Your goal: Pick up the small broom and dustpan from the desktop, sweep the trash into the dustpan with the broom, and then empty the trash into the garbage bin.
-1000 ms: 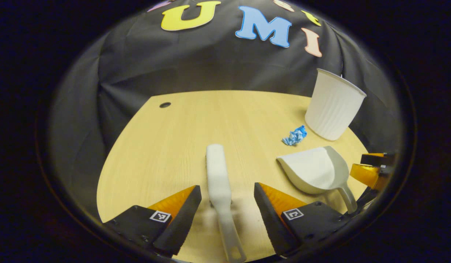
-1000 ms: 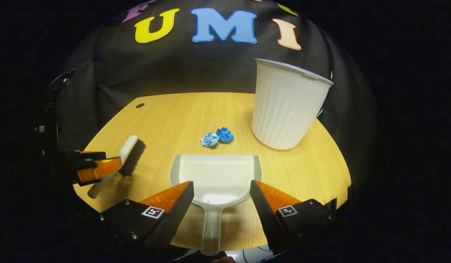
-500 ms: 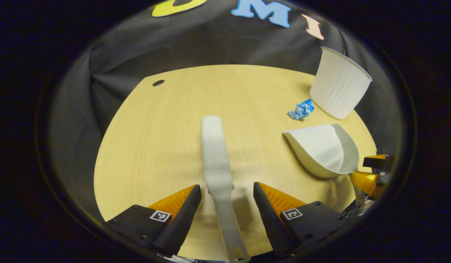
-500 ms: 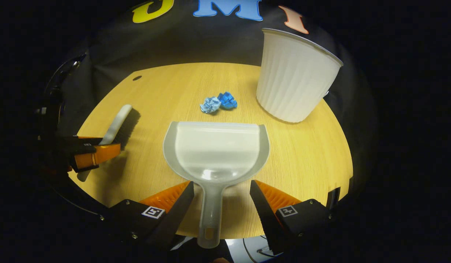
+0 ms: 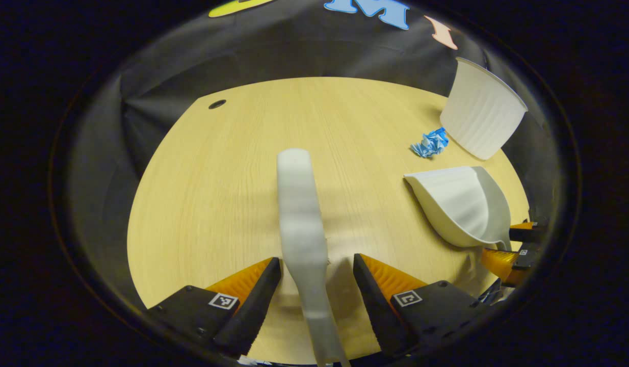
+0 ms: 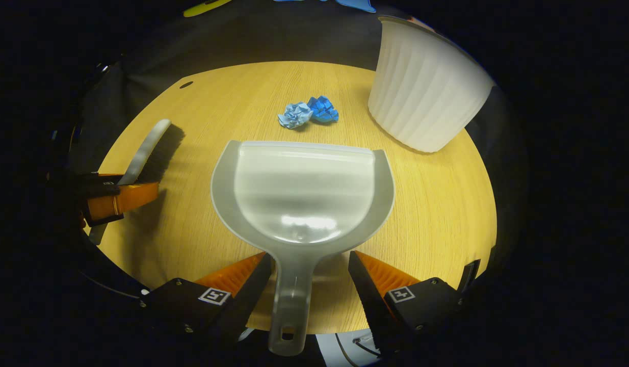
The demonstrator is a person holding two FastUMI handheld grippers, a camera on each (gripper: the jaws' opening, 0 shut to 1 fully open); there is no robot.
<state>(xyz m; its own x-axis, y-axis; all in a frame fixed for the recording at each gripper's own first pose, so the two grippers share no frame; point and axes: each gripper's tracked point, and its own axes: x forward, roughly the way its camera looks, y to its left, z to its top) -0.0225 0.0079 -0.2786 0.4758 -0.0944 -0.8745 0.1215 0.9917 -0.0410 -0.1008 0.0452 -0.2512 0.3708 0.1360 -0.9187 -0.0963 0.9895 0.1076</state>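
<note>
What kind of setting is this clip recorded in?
Likely a staged recording booth, not a home: a bare wooden desk backed by black cloth, with a white bin and crumpled paper laid out.

Desk (image 5: 217, 193): light wood-grain top lying under dim light, its far edge curving.
Cable hole (image 5: 217, 104): sitting near the desk's far corner, at 11 o'clock.
Wall (image 5: 273, 56): black cloth hanging in folds behind the desk.
</note>
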